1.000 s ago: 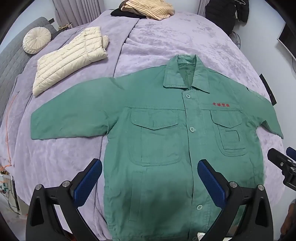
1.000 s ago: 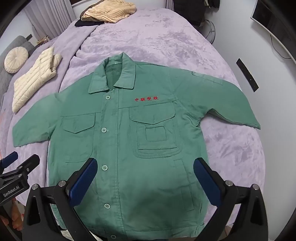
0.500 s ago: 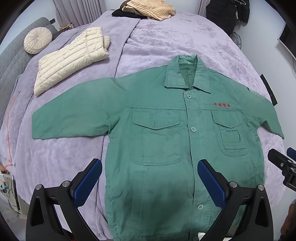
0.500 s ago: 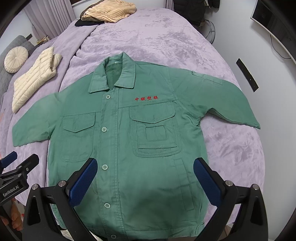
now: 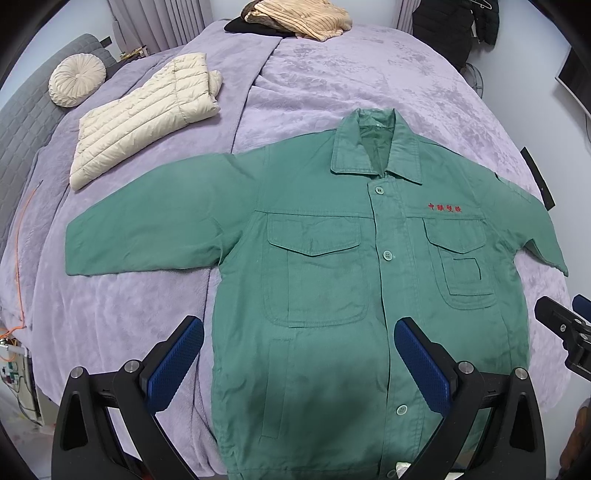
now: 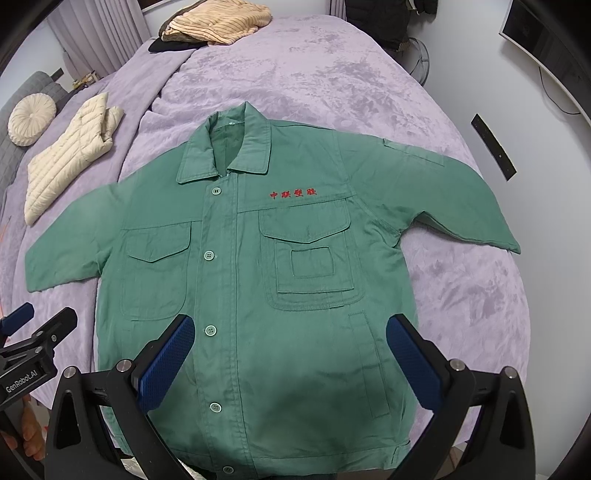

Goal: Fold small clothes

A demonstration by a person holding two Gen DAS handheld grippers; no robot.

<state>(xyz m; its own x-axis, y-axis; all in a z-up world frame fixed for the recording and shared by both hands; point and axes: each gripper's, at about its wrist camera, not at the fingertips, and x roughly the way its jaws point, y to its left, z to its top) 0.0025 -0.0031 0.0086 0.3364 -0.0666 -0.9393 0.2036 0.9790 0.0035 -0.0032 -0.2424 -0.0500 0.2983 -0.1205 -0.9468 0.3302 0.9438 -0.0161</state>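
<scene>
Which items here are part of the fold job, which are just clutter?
Job:
green buttoned work jacket, spread flat
left gripper, open
right gripper, open

Clutter:
cream quilted puffer jacket
tan ribbed garment pile
round cream pleated cushion

Green jacket (image 5: 332,295) hem cut off by the bottom edge in the left wrist view, partly hidden behind the left gripper (image 5: 299,354) fingers; red chest lettering (image 6: 293,194) too small to read; right gripper (image 5: 565,332) cropped at the frame's right edge there, jaw spacing unclear from that side; black pile (image 6: 166,45) mostly buried under the tan knit (image 6: 218,22); hand (image 6: 26,424) barely glimpsed behind the left gripper's body.
</scene>
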